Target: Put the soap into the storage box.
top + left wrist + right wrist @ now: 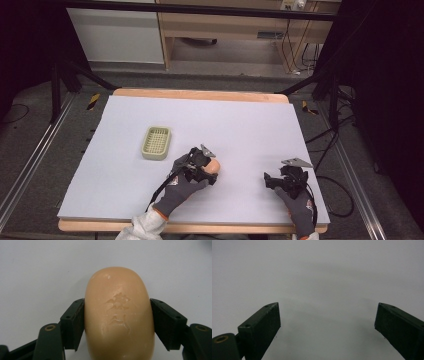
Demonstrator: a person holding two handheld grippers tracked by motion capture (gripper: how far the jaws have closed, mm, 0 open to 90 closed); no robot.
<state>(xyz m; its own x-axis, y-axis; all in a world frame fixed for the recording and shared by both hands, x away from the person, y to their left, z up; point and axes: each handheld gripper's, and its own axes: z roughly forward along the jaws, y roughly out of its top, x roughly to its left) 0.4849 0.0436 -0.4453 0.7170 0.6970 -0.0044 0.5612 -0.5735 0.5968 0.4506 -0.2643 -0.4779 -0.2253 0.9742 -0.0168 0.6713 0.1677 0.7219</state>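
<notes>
L gripper (209, 168) sits just below bench centre, its fingers (72, 325) closed against both sides of a peach-coloured oval soap bar (119, 315) w/ embossed characters on top. Soap lies on the pale grey bench (240, 130), its far end poking out past the fingers toward 2 o'clock. A small beige plastic slotted soap dish (156, 142) stands near, at approx 10 o'clock from the soap, not touching. R gripper (270, 180) rests at approx 3 o'clock from the soap, well apart, fingers (262, 327) spread wide w/ nothing between them, just bare bench.
</notes>
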